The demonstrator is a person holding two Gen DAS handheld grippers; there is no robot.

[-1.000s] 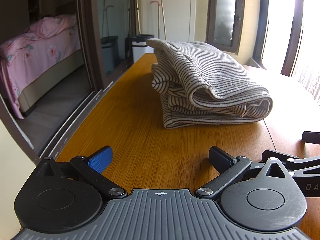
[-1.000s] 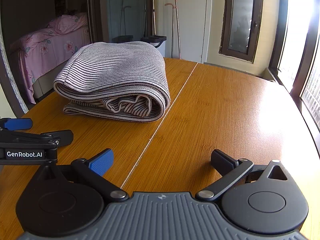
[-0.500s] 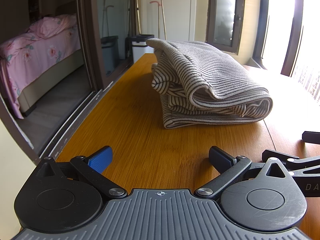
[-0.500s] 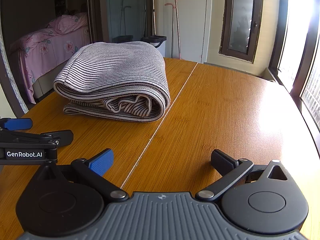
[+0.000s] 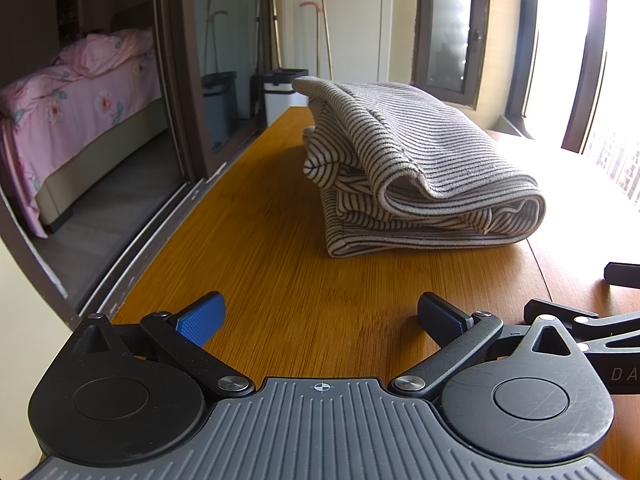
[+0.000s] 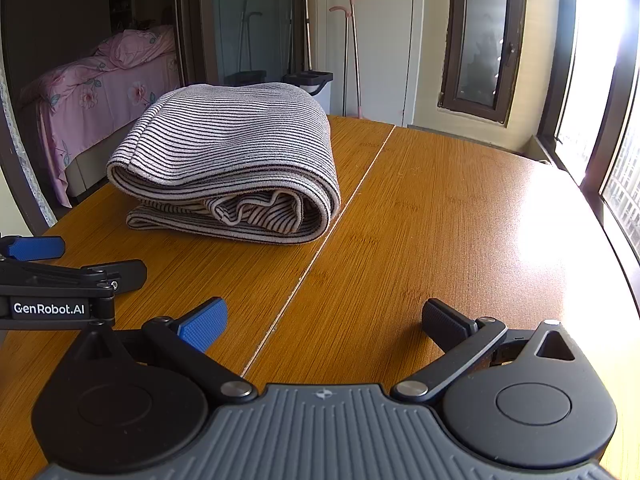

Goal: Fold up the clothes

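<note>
- Both grippers, left [image 5: 320, 316] and right [image 6: 322, 318], stood with jaws apart and empty, near you and clear of the garment [image 5: 416, 168].
- You had the garment folded into a bundle far of them on the table [image 6: 440, 220].
- Its loose inner layers bulged at the open end; a nudge there could have spilled the fold.
- Your grippers sat close together; they could have clashed.
</note>
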